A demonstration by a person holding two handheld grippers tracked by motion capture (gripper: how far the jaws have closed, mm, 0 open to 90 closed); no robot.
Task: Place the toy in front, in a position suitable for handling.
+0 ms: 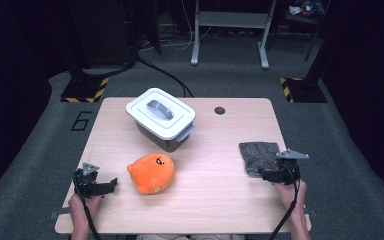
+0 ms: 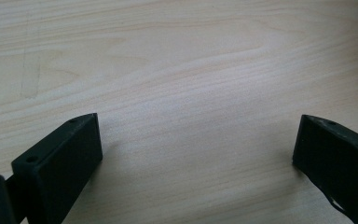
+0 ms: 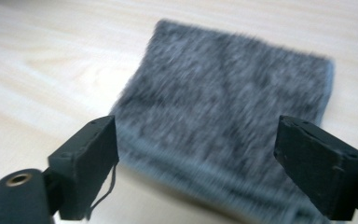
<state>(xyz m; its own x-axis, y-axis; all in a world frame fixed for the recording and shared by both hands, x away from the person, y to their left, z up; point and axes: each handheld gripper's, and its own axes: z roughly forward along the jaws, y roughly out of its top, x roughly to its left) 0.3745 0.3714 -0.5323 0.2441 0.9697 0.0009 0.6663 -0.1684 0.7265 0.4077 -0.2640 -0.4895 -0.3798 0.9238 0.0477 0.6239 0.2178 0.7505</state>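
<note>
My right hand [image 1: 291, 192] rests at the near right edge of the table [image 1: 215, 200], holding the right gripper [image 1: 263, 174] low and pointed away from me. Its jaws stand wide apart with nothing pinched; in the right gripper view the grey cloth [image 3: 228, 107] lies flat just ahead of the right gripper [image 3: 196, 163], its near hem between the two tips and not pressed by either. A loose thread hangs off the left jaw.

My left hand [image 1: 84, 202] sits at the near left edge, and the left gripper [image 1: 111, 184] points to my right across the wood. In the left gripper view its jaws are also spread wide, with bare table [image 2: 182, 79] between them.

Just beyond the left tongs' tips lies an orange plush toy [image 1: 151, 172] with a small face on it. Farther off from both tongs, towards the back of the table, stands a grey bin [image 1: 161, 135] shut under a white lid [image 1: 160, 112] with a grey handle; what is inside I cannot tell.

The table is pale wood with a dark round hole [image 1: 219, 110] near its far edge. Around it runs grey carpet [image 1: 360, 150], with cables and a pale metal frame [image 1: 230, 30] behind.
</note>
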